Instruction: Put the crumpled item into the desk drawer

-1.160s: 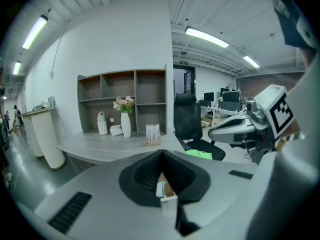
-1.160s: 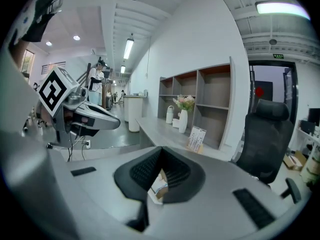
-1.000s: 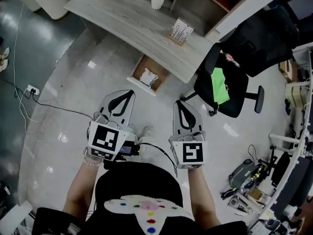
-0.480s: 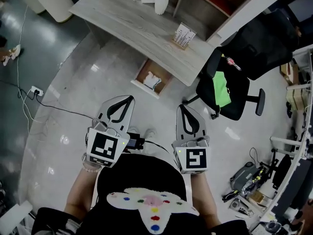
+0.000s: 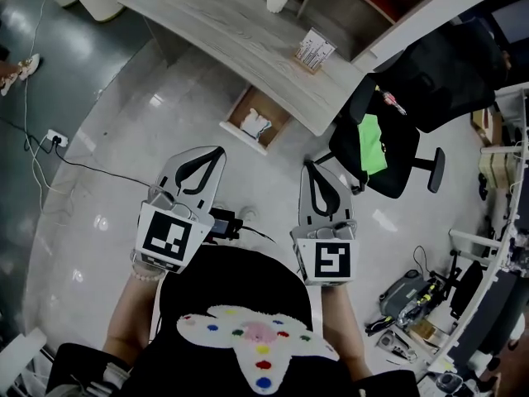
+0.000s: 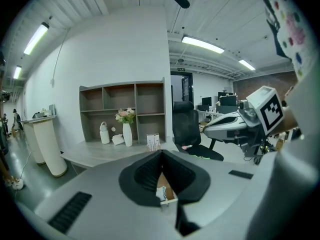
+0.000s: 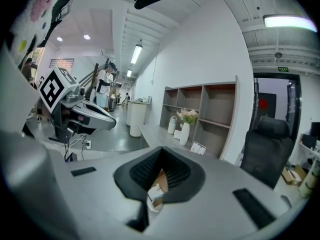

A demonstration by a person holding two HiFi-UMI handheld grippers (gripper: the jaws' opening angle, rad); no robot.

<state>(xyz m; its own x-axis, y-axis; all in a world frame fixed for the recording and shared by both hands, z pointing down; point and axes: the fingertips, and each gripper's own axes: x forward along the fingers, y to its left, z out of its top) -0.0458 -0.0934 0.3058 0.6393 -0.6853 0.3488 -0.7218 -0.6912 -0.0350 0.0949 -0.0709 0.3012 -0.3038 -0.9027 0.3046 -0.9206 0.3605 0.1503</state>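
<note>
"Comparing against the view a second earlier, what is found changed?"
"Little. Both grippers are noted slightly higher and are held close to the body. The left gripper point(image 5: 216, 150) and right gripper point(image 5: 307, 165) are seen with jaws pressed together and nothing between them, as before."
"And the crumpled item point(image 5: 255, 125)?"
"It is found lying inside the open drawer point(image 5: 242, 137) beneath the desk point(image 5: 215, 31), unmoved and well apart from both grippers."
"What is concluded for the task?"
"Placement is judged complete. The drawer is left open; closing it is not demanded."
</note>
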